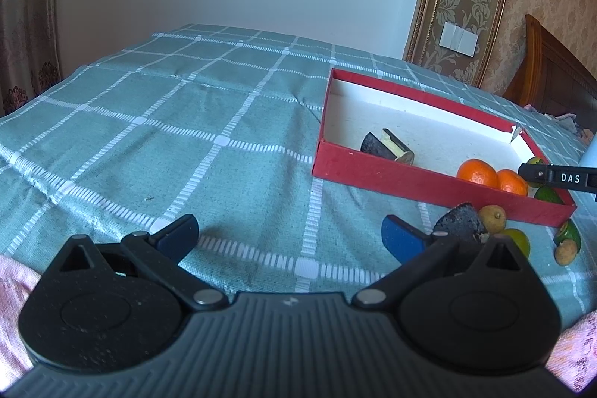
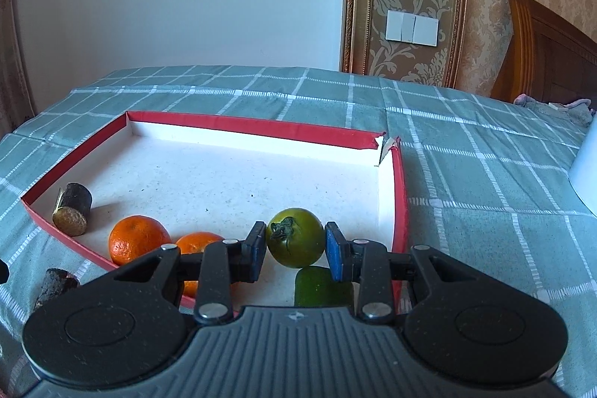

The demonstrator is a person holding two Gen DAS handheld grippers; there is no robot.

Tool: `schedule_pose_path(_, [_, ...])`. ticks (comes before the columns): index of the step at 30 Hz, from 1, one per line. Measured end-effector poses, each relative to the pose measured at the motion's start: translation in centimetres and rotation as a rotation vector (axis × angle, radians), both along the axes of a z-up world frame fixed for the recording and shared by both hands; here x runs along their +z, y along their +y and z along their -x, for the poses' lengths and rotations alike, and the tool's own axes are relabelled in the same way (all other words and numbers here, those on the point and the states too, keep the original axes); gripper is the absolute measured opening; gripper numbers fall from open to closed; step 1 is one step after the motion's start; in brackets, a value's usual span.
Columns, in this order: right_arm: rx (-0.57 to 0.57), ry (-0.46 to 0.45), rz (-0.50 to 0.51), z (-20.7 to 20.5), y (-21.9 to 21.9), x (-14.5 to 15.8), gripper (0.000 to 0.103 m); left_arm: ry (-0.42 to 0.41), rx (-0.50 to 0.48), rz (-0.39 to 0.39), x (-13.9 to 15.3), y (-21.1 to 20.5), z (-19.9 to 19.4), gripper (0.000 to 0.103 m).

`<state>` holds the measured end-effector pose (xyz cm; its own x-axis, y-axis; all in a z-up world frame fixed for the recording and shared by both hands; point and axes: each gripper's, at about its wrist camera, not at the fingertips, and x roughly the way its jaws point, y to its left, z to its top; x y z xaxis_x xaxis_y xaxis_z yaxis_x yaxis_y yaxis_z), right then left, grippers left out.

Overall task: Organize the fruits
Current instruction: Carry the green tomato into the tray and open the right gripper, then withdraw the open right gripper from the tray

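My left tongs (image 1: 289,234): a grey ribbed housing bearing a small pale emblem, flanked by two black teardrop plates, each with a round recess and a triangular cut-out. Black link arms, pinned by silver rivets, end in blue pads (image 1: 401,237). My right tongs (image 2: 296,247): same grey ribbed housing, black speckled plates, silver rivets and flat blue pads (image 2: 334,250). Seen from the left tongs, a black finger of the right pair is lettered "DAS" in white.
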<state>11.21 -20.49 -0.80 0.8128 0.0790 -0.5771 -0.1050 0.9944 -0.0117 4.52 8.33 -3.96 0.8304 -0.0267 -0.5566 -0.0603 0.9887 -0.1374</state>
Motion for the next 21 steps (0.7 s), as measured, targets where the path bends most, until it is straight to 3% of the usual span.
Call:
schedule_pose_path(3, [-0.007, -0.009, 0.004, 0.1, -0.1, 0.1, 0.033, 0.001, 0.000, -0.001, 0.0, 0.0, 0.0, 0.103])
schedule_pose_path(5, [-0.013, -0.012, 0.001, 0.2, -0.2, 0.2, 0.043, 0.001, 0.001, -0.002, -0.1, 0.0, 0.0, 0.103])
schedule_pose_path(7, [-0.023, -0.032, 0.002, 0.5, -0.3, 0.5, 0.059, 0.002, 0.002, -0.002, -0.1, 0.0, 0.0, 0.103])
schedule_pose_path(16, [-0.016, -0.104, 0.038, 3.7, -0.3, 1.8, 0.059, 0.007, 0.010, -0.007, -0.2, 0.0, 0.0, 0.103])
schedule_pose_path(21, [-0.020, -0.147, -0.046, 8.5, -2.5, 2.2, 0.063, 0.000, 0.014, -0.014, 0.0, -0.1, 0.1, 0.103])
